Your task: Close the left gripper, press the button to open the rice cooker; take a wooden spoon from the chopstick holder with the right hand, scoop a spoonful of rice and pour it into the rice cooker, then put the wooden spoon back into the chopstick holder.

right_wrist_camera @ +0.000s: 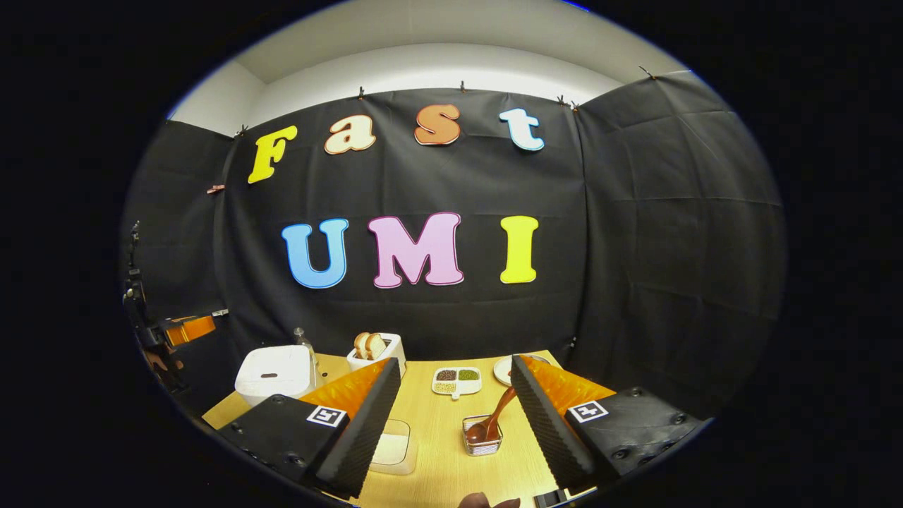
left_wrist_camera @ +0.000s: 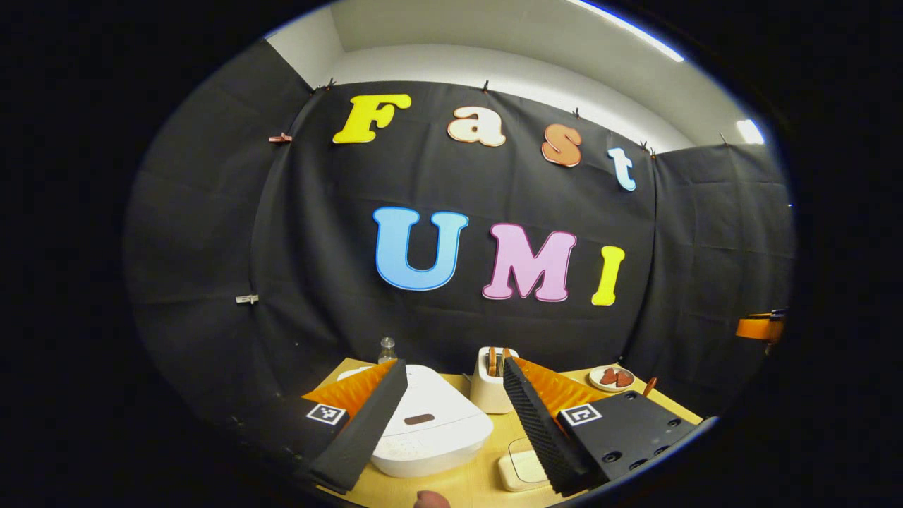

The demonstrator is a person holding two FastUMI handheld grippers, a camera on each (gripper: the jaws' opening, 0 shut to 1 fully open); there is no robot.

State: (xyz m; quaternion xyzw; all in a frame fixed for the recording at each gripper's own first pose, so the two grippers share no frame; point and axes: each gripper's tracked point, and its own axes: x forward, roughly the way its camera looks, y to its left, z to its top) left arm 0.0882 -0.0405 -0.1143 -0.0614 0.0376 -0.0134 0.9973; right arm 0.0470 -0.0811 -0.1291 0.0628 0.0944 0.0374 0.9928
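Left gripper view — left gripper (left_wrist_camera: 451,416) is hovering with jaws apart above the shut rice cooker (left_wrist_camera: 427,427).

Right gripper view — right gripper (right_wrist_camera: 451,416) is hanging spread; the wooden spoon (right_wrist_camera: 492,422) is leaning in the chopstick holder (right_wrist_camera: 482,439), right of the rice cooker (right_wrist_camera: 275,374).

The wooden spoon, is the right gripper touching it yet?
Apart. In the right gripper view the right gripper is open, and the wooden spoon leans in the chopstick holder on the table ahead of the fingers, with bare tabletop showing between.
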